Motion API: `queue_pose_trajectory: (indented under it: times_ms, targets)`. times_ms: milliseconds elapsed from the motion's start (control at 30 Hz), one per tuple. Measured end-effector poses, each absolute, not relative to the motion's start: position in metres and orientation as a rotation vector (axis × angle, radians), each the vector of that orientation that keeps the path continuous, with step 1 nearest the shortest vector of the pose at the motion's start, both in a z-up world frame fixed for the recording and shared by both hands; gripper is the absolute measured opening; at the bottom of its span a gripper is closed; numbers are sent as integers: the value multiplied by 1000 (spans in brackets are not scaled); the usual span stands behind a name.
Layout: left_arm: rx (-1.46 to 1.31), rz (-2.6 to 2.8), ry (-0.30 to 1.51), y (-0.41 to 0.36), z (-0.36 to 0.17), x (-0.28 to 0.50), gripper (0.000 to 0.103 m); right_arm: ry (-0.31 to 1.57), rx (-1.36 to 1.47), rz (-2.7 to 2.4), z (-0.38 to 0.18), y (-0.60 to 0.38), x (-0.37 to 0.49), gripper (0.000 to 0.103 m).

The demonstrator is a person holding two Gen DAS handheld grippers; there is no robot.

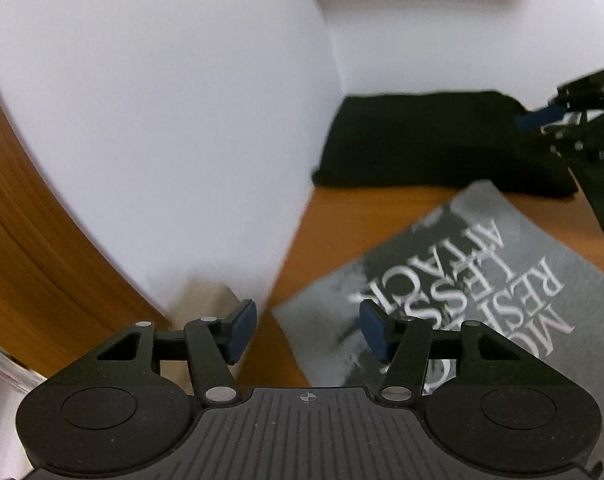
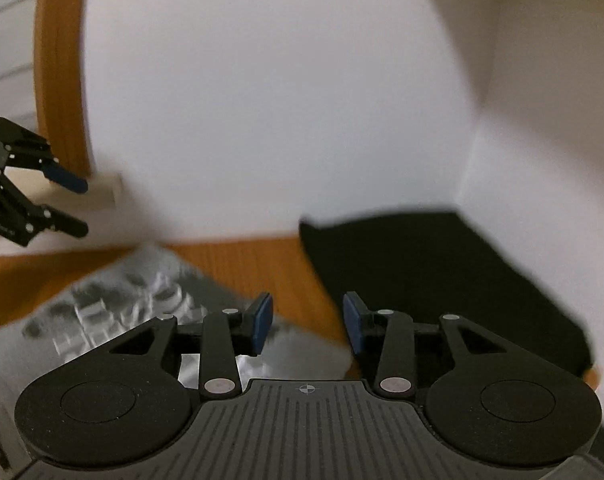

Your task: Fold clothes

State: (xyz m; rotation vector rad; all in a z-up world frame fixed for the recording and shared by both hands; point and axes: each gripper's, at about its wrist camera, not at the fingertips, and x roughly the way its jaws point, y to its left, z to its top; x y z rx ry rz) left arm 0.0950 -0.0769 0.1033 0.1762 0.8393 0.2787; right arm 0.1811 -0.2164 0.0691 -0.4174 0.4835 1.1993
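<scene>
Both the left gripper (image 1: 308, 330) and right gripper (image 2: 307, 324) are released, holding nothing. Folded black garment (image 2: 442, 280) at 2 o'clock looks soft and floppy, so I'd pinch a folded edge.

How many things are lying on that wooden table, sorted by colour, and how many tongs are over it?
Black folded garments: 1, the black folded garment by the wall.
Grey printed garments: 1, the grey printed garment with white lettering.
Tongs: 2, the left tongs and the right tongs, both open and empty.
Total: 4
</scene>
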Motion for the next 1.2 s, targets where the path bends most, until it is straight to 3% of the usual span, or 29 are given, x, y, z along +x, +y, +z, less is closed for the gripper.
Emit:
queue_pose_trajectory:
  times_ms: [367,800,1200]
  targets:
    - [74,209,837,-83,48,100,63,659,-406,1183,-6,-226,158,60]
    - [-94,295,844,-54,24,65,60,610,-407,1283,-17,-174,169,47]
    - [-147,371,807,-49,25,50,60,612,-471,1459,-15,-115,202,49]
